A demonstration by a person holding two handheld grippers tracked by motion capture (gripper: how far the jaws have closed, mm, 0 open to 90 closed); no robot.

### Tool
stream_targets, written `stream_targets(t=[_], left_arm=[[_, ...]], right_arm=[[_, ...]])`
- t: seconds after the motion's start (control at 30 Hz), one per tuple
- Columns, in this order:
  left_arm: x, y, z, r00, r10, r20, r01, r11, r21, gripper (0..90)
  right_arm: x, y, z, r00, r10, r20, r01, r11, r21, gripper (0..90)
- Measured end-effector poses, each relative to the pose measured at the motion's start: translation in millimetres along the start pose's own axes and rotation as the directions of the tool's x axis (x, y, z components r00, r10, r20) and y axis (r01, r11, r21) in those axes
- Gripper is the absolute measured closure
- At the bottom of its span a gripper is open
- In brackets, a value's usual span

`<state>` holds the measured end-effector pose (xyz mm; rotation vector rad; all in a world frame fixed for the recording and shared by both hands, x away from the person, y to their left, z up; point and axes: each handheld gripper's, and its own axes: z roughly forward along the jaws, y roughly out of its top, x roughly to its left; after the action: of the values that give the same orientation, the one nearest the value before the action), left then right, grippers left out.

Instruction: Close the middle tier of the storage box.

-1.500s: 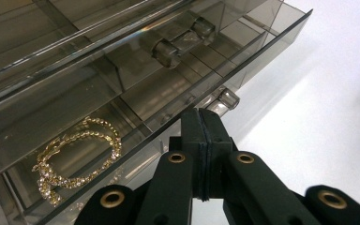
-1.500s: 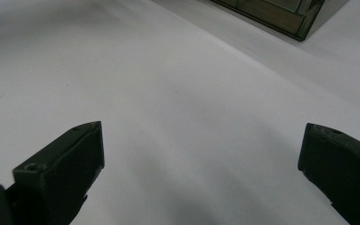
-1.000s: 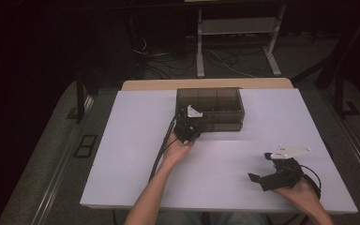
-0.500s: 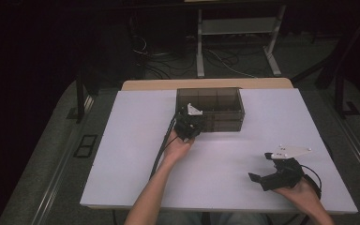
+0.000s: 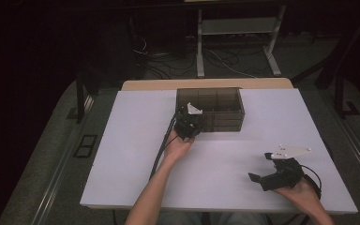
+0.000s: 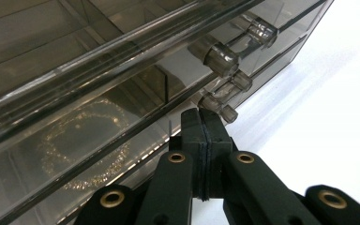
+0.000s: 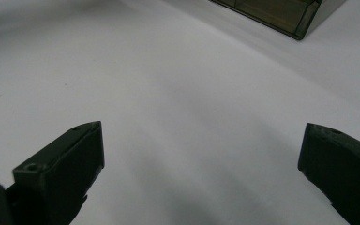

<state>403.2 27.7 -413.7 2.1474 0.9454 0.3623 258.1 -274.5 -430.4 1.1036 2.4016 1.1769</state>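
Two claws are mine: the right claw rests near me on the white tabletop, its jaws spread wide with nothing between them. Farther off, my left claw is pressed together, tips just beside the round knobs of the smoky drawer box. A beaded chain lies in a drawer.

We see a smoky translucent plastic drawer organizer standing upright at the white table's far middle, its drawers with clear cylindrical knobs shut, a fine golden chain coiled inside one.
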Motion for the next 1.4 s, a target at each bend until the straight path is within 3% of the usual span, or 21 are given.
stream_targets(t=[0.1,0.37,0.5,0.67,0.87,1.13,1.4], left_arm=[[-1.3,-0.4,-4.5,1.0000,0.003,0.007,-0.003,1.0000,-0.004,88.8],[-3.1,-1.1,-22.9,0.9994,0.025,0.023,-0.024,0.9994,-0.025,77.4],[-3.2,-2.0,-33.3,0.9987,0.032,0.040,-0.031,0.9986,-0.042,66.6],[-2.0,-4.8,-46.5,0.9960,0.022,0.087,-0.015,0.9966,-0.081,44.1],[3.4,-6.5,-59.8,0.9854,0.000,0.170,0.020,0.9936,-0.111,22.2],[5.7,-10.2,-71.1,0.9766,0.004,0.215,0.020,0.9941,-0.107,1.4],[7.0,-16.6,-83.2,0.9740,0.013,0.226,0.019,0.9899,-0.140,0.0]], right_arm=[[0.3,0.3,0.0,1.0000,-0.001,0.000,0.001,1.0000,-0.001,0.0],[2.0,1.1,0.1,1.0000,-0.003,-0.002,0.003,1.0000,-0.005,0.0],[2.1,1.4,0.1,1.0000,-0.004,-0.001,0.004,1.0000,-0.005,0.0],[2.4,1.6,0.0,1.0000,-0.003,-0.001,0.003,1.0000,-0.008,0.0],[3.2,2.2,0.2,1.0000,-0.002,-0.007,0.002,0.9999,-0.011,0.0],[4.3,2.5,0.4,0.9999,0.001,-0.011,-0.002,0.9999,-0.012,0.0],[5.3,3.4,0.0,0.9998,0.010,-0.016,-0.010,0.9999,-0.012,0.0]])
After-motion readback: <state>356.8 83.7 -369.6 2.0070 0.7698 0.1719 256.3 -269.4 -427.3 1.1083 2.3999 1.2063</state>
